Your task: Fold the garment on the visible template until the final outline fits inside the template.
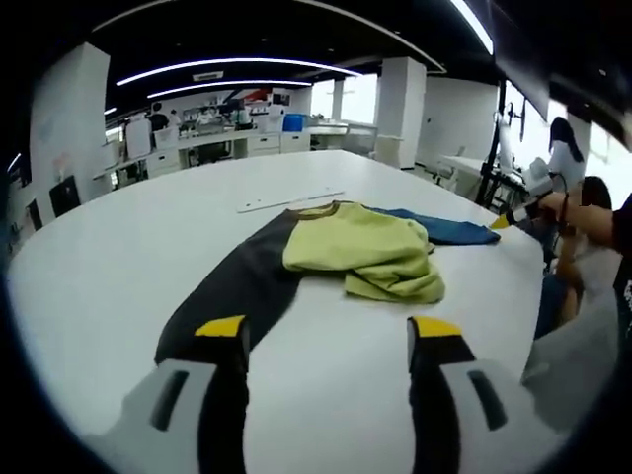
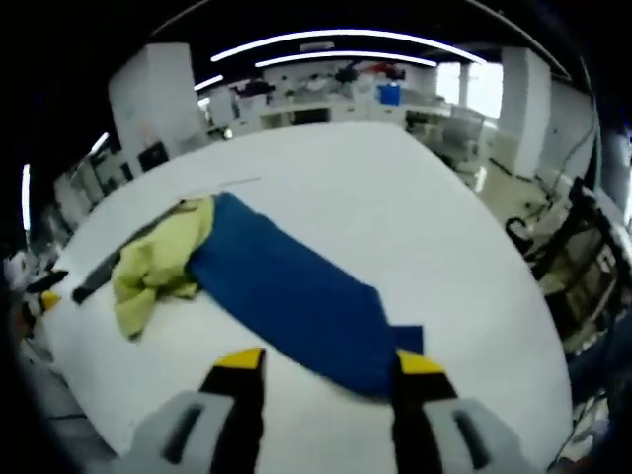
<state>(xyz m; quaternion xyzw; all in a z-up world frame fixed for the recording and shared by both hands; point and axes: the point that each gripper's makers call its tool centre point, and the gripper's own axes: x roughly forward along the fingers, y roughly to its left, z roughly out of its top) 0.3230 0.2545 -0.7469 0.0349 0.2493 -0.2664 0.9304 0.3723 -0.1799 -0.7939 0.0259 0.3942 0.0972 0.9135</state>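
Note:
A crumpled yellow-green garment (image 1: 370,252) lies bunched on the white table (image 1: 148,227). A long dark grey flat piece (image 1: 237,286) runs from under it toward my left gripper (image 1: 329,331), which is open just above the table at that piece's near end. A blue flat piece (image 1: 444,229) sticks out on the far side. In the right gripper view the blue piece (image 2: 296,296) stretches from the yellow-green garment (image 2: 158,262) to my open right gripper (image 2: 331,360), whose jaws straddle its near corner. Whether the dark and blue pieces belong to the garment I cannot tell.
A thin white strip (image 1: 291,200) lies on the table beyond the garment. A person's arm (image 1: 583,222) holds the right gripper's yellow tip (image 1: 502,221) at the table's right edge. Desks and shelves (image 1: 227,133) line the far wall. A wheeled frame (image 2: 568,257) stands beside the table.

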